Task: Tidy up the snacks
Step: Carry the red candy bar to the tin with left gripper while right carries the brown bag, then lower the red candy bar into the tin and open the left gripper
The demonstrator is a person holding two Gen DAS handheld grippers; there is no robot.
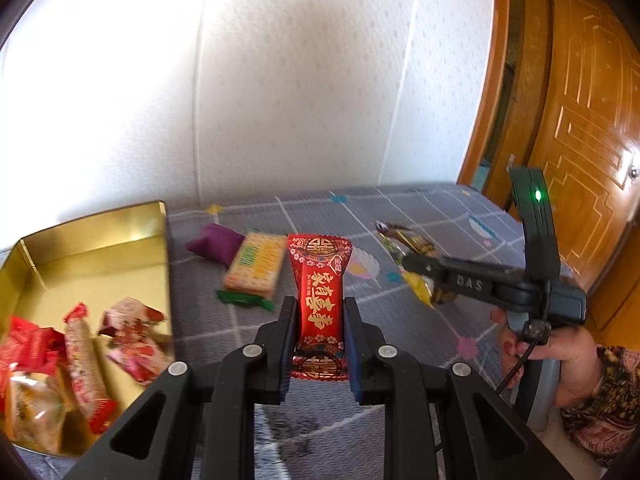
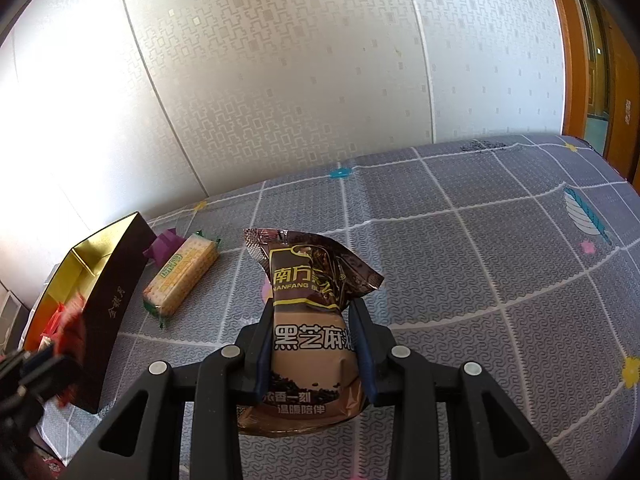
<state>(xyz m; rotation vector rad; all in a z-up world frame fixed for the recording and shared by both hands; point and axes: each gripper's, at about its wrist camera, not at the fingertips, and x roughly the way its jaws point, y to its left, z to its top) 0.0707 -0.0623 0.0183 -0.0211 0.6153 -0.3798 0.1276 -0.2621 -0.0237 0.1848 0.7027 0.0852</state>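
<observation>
My left gripper [image 1: 319, 308] is shut on a red candy bar with gold characters [image 1: 319, 280], held upright above the grey checked bed cover. My right gripper [image 2: 313, 312] is shut on a brown black-sesame packet [image 2: 312, 320]; it also shows in the left wrist view [image 1: 412, 258], out to the right above the cover. A gold-lined tin box [image 1: 92, 240] at the left holds several wrapped snacks [image 1: 84, 352]. A cracker pack [image 1: 256, 266] and a purple sachet [image 1: 214, 242] lie on the cover beside the box.
The box's dark outer wall [image 2: 116, 300] stands at the left in the right wrist view, with the cracker pack [image 2: 180, 276] next to it. A white wall runs behind the bed. A wooden door [image 1: 588, 120] is at the right. The person's hand [image 1: 560, 356] grips the right tool.
</observation>
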